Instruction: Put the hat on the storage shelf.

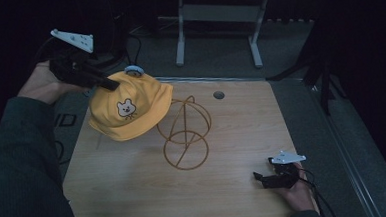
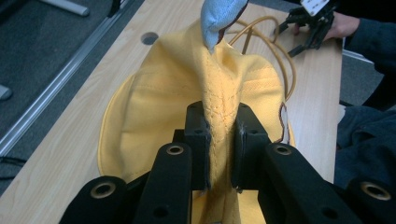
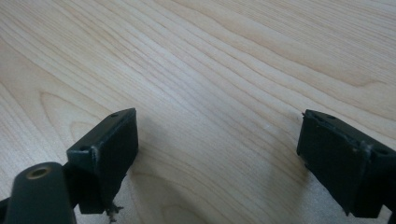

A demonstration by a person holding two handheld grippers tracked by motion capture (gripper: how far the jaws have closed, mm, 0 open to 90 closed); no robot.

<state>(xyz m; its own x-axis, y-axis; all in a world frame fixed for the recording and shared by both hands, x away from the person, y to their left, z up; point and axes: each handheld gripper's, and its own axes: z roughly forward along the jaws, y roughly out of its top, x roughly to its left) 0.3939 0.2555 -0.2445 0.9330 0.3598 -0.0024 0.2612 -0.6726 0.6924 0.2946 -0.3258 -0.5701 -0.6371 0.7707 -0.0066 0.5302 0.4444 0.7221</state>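
A yellow cap (image 1: 128, 107) with a small bear face and a blue ear hangs above the table's far left part, beside a brown wire stand (image 1: 185, 134). My left gripper (image 1: 110, 84) is shut on a fold of the cap's fabric; in the left gripper view the yellow cloth (image 2: 219, 116) is pinched between both black pads, with the blue ear (image 2: 217, 16) beyond. My right gripper (image 1: 258, 176) rests at the table's near right corner, its jaws open wide over bare wood (image 3: 219, 140) with nothing between them.
The wooden table (image 1: 235, 186) has a round cable hole (image 1: 219, 94) at its far edge. A metal frame (image 1: 217, 27) stands on the dark floor behind. A dark sleeve (image 1: 19, 167) comes in at the near left.
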